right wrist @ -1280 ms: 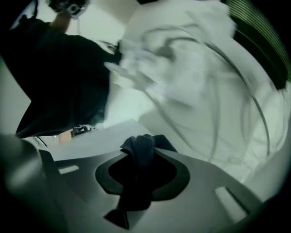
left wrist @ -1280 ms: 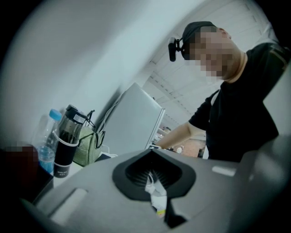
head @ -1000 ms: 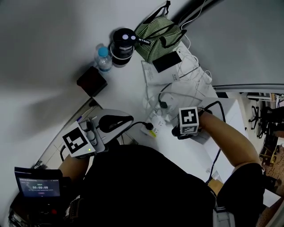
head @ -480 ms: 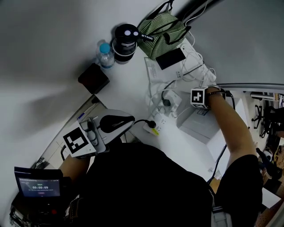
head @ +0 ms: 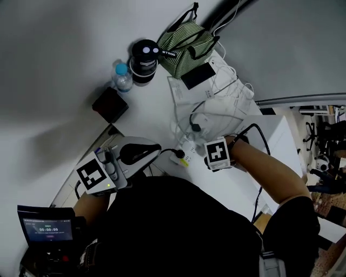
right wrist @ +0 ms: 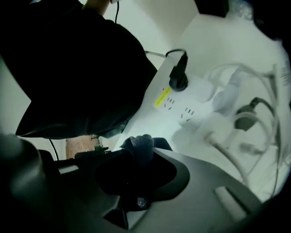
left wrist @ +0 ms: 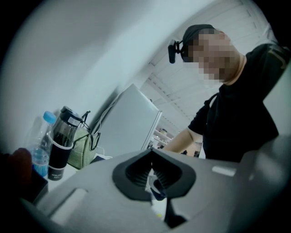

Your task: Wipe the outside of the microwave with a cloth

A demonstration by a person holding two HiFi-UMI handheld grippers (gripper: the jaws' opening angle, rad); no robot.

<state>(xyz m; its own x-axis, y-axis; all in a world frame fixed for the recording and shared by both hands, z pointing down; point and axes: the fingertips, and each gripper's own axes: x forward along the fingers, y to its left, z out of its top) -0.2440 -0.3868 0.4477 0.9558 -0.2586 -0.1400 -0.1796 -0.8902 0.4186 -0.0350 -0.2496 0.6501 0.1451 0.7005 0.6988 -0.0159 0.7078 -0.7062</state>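
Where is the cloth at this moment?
The dark cloth is pinched between the jaws of the right gripper, as the right gripper view shows, close to the white power strip with the black plug.

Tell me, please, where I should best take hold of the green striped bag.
Take the black handles at its top, coming down from above. They stand up in loops clear of the bag, whose soft body would probably crumple, and the tumbler stands close beside it on one side.
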